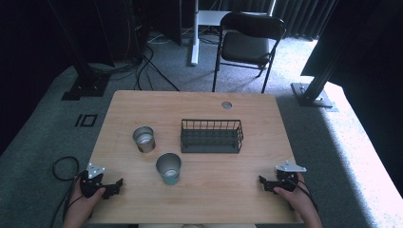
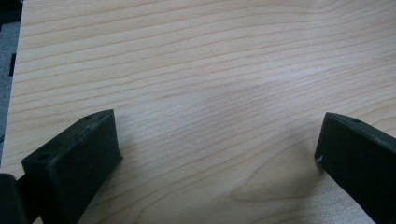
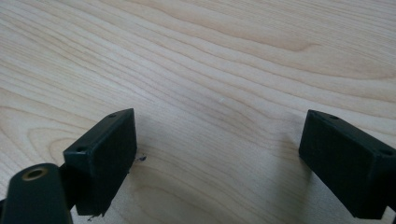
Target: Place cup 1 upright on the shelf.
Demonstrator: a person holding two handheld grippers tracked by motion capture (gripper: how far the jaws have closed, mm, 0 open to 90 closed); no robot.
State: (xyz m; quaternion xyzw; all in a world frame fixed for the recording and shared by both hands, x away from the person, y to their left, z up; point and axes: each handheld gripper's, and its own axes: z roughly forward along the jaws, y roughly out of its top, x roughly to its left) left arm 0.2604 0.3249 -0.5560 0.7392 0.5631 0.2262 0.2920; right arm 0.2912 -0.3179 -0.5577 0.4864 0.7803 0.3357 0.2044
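Two metal cups stand on the wooden table (image 1: 199, 102): one (image 1: 144, 138) left of centre, the other (image 1: 168, 167) nearer the front. A black wire basket (image 1: 211, 135) sits in the middle, with nothing visible inside. My left gripper (image 1: 114, 186) rests at the front left corner, held by a hand, pointing right. In the left gripper view my left gripper (image 2: 217, 149) is open over bare wood. My right gripper (image 1: 264, 183) lies at the front right, pointing left. In the right gripper view my right gripper (image 3: 217, 149) is open, nothing between its jaws.
A round grommet hole (image 1: 226, 105) marks the table's far edge. Behind the table stand a black folding chair (image 1: 249, 40), a white desk leg (image 1: 194, 33) and dark frame posts. Cables (image 1: 64, 166) trail over the grey carpet at the left.
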